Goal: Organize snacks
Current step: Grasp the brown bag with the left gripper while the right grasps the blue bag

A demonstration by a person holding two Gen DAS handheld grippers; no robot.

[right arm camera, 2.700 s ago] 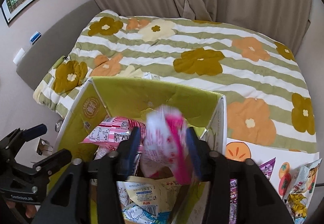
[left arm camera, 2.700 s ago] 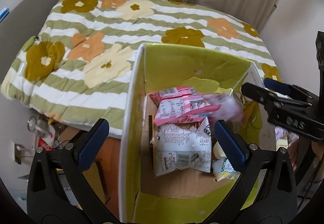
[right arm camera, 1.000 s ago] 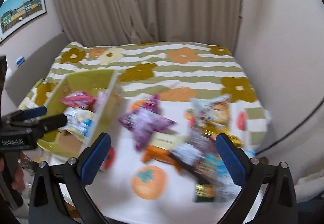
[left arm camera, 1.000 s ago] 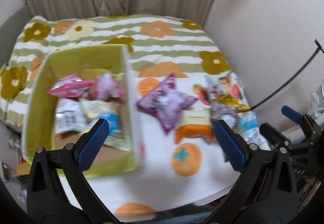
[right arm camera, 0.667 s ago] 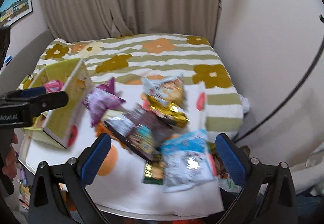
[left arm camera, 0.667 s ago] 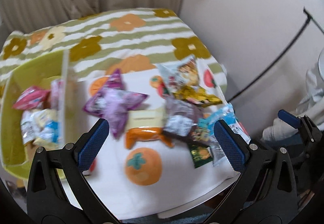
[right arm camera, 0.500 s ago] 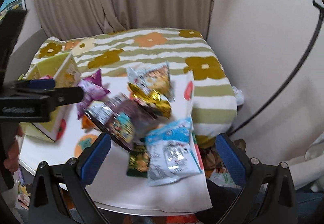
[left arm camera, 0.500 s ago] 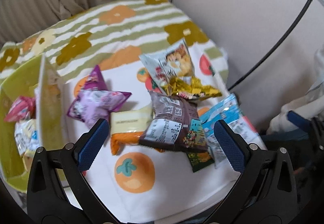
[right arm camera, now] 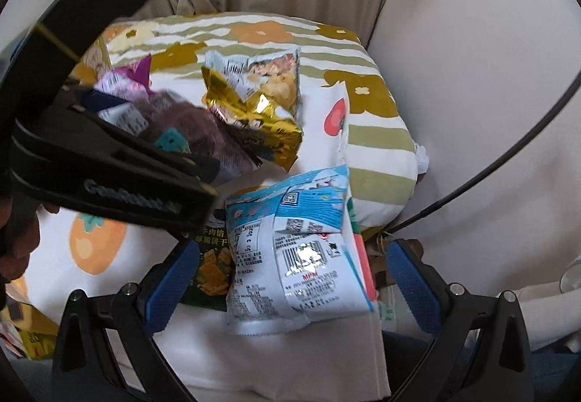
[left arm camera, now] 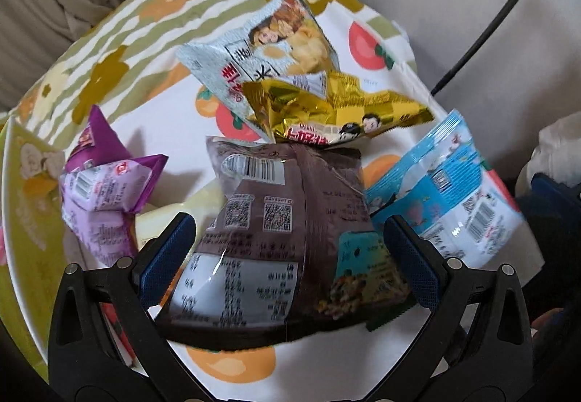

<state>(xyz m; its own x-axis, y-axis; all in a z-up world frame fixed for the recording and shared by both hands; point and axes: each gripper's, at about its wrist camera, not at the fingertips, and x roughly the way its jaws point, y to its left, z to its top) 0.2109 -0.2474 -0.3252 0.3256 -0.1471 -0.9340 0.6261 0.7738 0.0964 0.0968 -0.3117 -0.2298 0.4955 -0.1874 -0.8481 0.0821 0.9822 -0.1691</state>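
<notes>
Left wrist view: the left gripper (left arm camera: pixel 288 256) stands wide open, its blue pads either side of a brown snack bag (left arm camera: pixel 276 231) that lies back-up on the fruit-print tablecloth (left arm camera: pixel 174 118); whether the pads touch the bag cannot be told. A gold bag (left arm camera: pixel 337 115) overlaps a pale chip bag (left arm camera: pixel 261 53) toward the cloth's far edge, a blue-and-white bag (left arm camera: pixel 446 198) lies toward its right edge and a purple bag (left arm camera: pixel 105 191) toward its left. A pale yellow packet (left arm camera: pixel 174 213) is mostly hidden under the others. The green box (left arm camera: pixel 21 220) is cut off at the frame's left.

Right wrist view: the right gripper (right arm camera: pixel 290 278) is also spread open and empty, over the blue-and-white bag (right arm camera: pixel 294 256) at the cloth's near right corner. A dark green packet (right arm camera: pixel 210 264) peeks from beneath that bag. The left gripper's black body (right arm camera: pixel 109 169) crosses the frame, blurred, hiding part of the brown bag (right arm camera: pixel 196 126).
</notes>
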